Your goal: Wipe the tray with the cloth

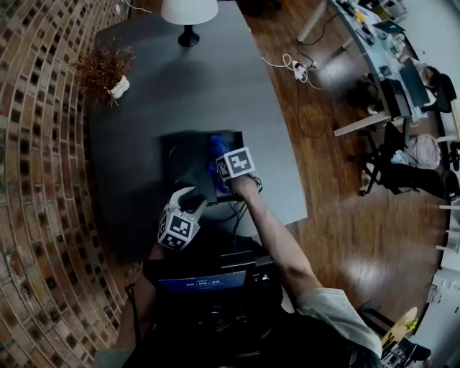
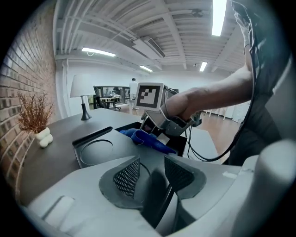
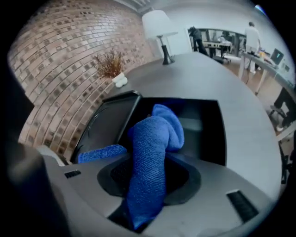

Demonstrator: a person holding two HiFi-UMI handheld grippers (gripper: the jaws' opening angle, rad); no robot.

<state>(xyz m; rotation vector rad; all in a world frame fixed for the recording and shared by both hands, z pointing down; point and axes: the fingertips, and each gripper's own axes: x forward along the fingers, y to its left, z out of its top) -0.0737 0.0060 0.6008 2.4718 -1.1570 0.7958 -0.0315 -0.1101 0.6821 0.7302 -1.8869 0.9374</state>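
A black tray (image 1: 185,159) lies on the dark table in front of me, with a round recess (image 2: 95,149) in its left part. A blue cloth (image 3: 155,139) hangs over the tray's right part, gripped between the pads of my right gripper (image 3: 148,178), which points steeply down at the tray. The head view shows that gripper (image 1: 224,172) under its marker cube, with the cloth (image 1: 215,159) beside it. My left gripper (image 1: 190,202) hovers just short of the tray's near edge. Its jaws (image 2: 152,173) stand apart with nothing between them, aimed at the cloth (image 2: 145,138).
A white lamp (image 1: 188,14) stands at the table's far end and a dried plant in a white vase (image 1: 108,72) at the far left by the brick wall. The table's right edge (image 1: 291,172) drops to a wooden floor with cables, desks and chairs.
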